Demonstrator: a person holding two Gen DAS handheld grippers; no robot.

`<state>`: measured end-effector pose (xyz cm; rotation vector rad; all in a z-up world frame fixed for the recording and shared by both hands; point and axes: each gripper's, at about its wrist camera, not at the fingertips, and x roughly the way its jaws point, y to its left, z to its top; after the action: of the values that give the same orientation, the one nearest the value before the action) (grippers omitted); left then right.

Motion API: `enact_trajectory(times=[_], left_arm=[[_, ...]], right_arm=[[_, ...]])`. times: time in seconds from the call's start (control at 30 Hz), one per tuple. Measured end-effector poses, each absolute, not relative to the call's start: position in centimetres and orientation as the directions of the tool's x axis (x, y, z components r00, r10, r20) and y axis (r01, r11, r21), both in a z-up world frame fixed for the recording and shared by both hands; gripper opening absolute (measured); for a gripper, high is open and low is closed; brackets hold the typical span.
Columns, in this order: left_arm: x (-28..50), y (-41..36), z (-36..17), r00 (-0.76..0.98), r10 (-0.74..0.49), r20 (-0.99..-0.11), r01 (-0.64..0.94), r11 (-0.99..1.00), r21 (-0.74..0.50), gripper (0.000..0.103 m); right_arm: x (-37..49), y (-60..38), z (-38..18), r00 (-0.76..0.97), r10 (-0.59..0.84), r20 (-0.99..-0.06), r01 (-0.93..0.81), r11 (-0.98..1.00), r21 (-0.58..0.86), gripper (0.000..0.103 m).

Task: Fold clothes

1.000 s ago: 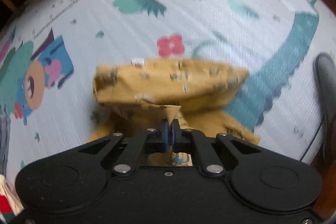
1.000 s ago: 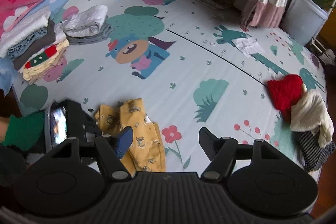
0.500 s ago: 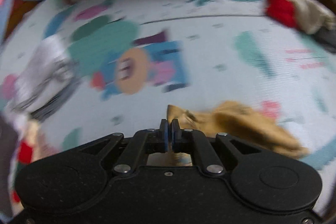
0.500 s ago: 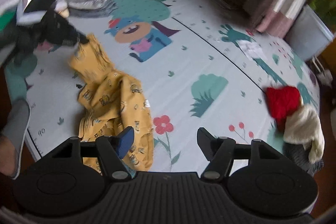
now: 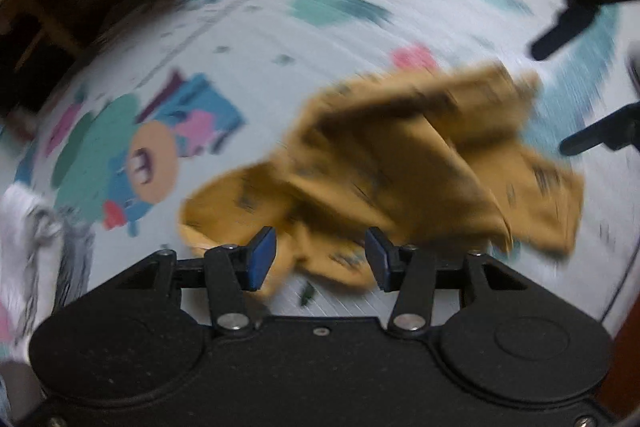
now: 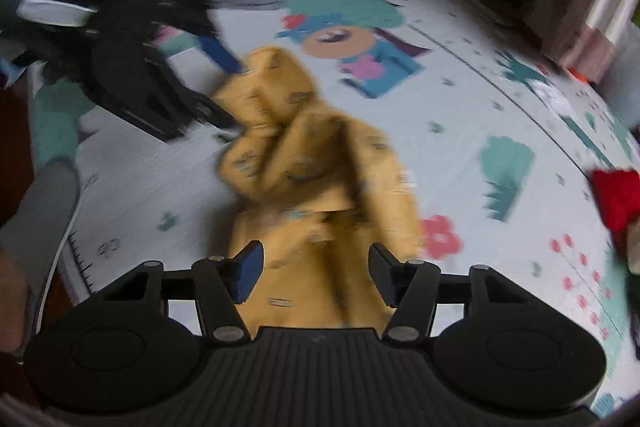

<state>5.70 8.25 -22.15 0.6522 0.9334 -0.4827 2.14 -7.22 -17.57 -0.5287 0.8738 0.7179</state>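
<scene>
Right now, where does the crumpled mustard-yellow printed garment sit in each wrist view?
Left wrist view: mustard-yellow printed garment lies centre to right on the mat, just beyond the tongs.
Right wrist view: the garment lies centre, running down to the tongs.
Shared landmark: cartoon animal print with a tan face.

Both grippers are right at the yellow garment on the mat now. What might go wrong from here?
The yellow garment lies bunched in overlapping layers, so the closing right gripper may pinch several at once and fold in a crease. The left gripper is opening over a crumpled edge; the cloth looks free there and may slump. Both grippers work the same small heap and could collide.
</scene>
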Motion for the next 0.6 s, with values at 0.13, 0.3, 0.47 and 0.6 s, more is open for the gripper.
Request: enact_trajectory(times=[0.13, 0.3, 0.47, 0.6], left_arm=[[4.3, 7.7, -24.8, 0.490, -0.095, -0.866, 0.703, 0.631, 0.329, 0.048], [3.5, 7.1, -26.7, 0.485, -0.110, -0.868, 0.739, 0.581, 0.340, 0.048], [3.8, 6.4, -28.2, 0.502, -0.125, -0.856, 0.731, 0.589, 0.343, 0.048], [4.5, 5.8, -29.4, 0.520, -0.128, -0.845, 0.715, 0.606, 0.349, 0.048]], right_arm=[[-0.1, -4.6, -20.4, 0.478, 0.296, -0.827, -0.706, 0.690, -0.160, 0.060], [-0.5, -3.4, -23.3, 0.493, 0.242, -0.835, -0.639, 0.753, -0.159, 0.059], [-0.2, -3.0, -25.0, 0.473, 0.255, -0.843, -0.624, 0.772, -0.117, 0.056], [0.0, -3.1, -25.8, 0.496, 0.252, -0.831, -0.585, 0.804, -0.105, 0.046]])
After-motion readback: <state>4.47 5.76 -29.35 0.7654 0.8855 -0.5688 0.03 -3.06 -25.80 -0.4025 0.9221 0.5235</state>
